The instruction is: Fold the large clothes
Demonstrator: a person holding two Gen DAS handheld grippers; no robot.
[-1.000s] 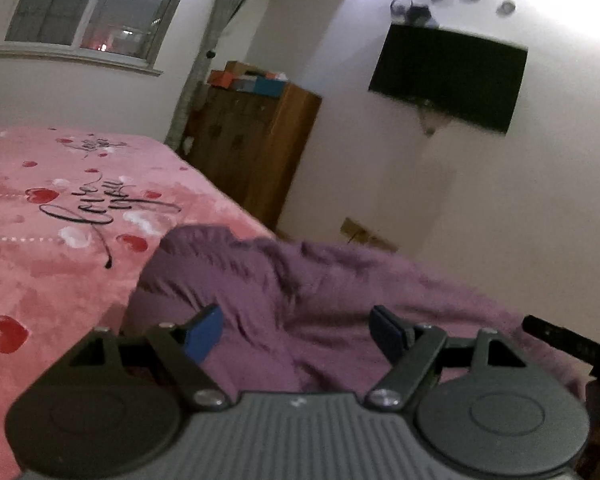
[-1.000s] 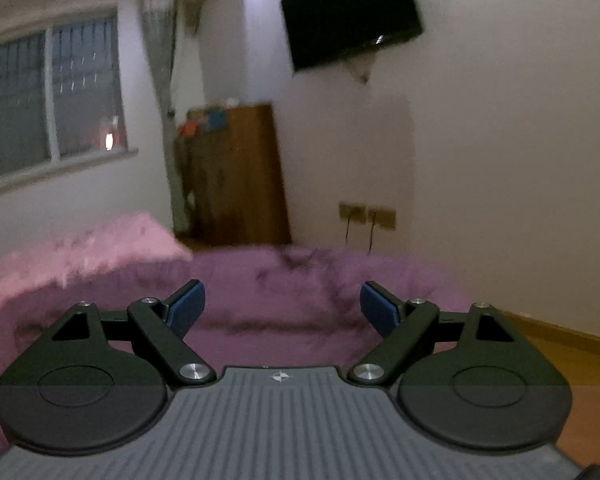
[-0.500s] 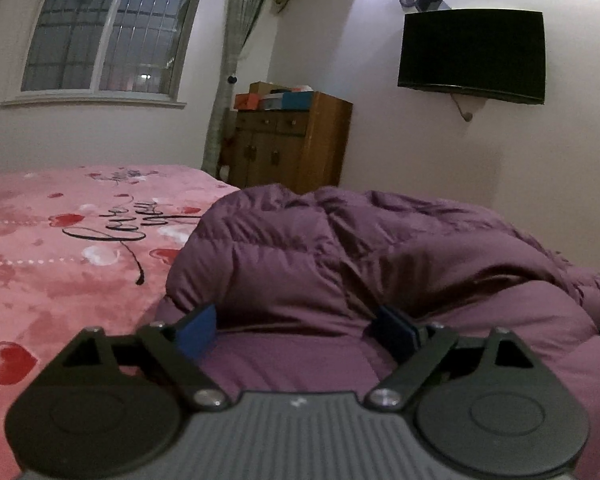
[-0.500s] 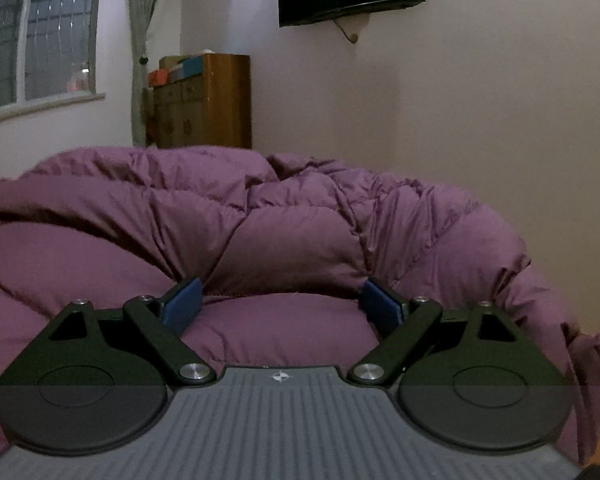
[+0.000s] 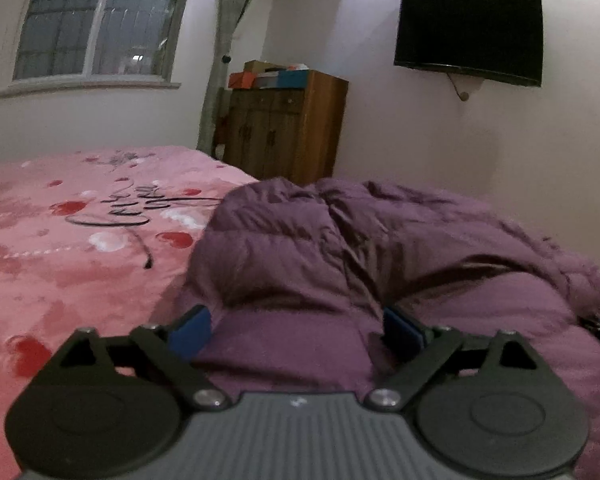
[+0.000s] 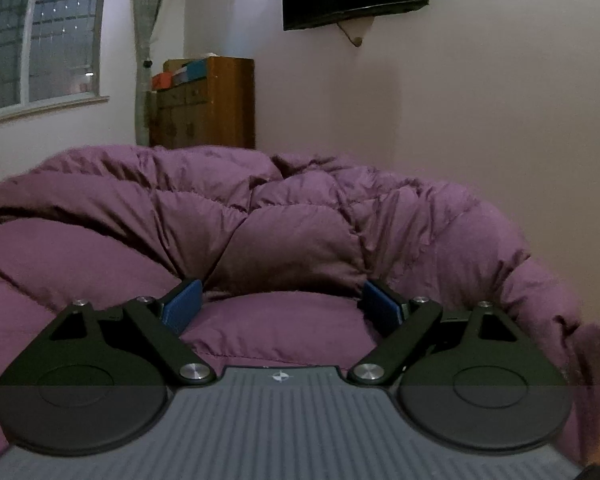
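**Both grippers spread wide over a purple down jacket on the bed**

The left gripper [image 5: 296,330] has its blue-padded fingers [image 5: 190,330] far apart and its jaws are opening further. A fold of the purple down jacket [image 5: 300,248] bulges up between them, but the pads do not press on it; the right-hand pad sits just against the fabric's edge, and whether it touches cannot be told from the blur.

The right gripper [image 6: 282,306] also stands with its fingers [image 6: 182,306] spread wide. A puffy quilted panel of the same jacket [image 6: 292,240] lies between and just beyond the tips, and neither pad clamps it. Both grippers point slightly downward onto the garment.

The jacket lies heaped on the bed, bunched into thick rolls and creases. In the left wrist view it covers the right half of the near ground, with its rounded edge resting on the pink blanket [image 5: 60,248], which is printed with red and white hearts and black script lettering. In the right wrist view the jacket fills nearly the whole lower frame, rising in a ridge across the middle.

Beyond the bed, a wooden cabinet [image 5: 284,132] stands against the far wall with coloured boxes [image 5: 268,76] stacked on top. A curtain [image 5: 224,40] hangs beside a barred window [image 5: 96,20], dark outside. A black television [image 5: 468,36] is mounted on the wall to the right.
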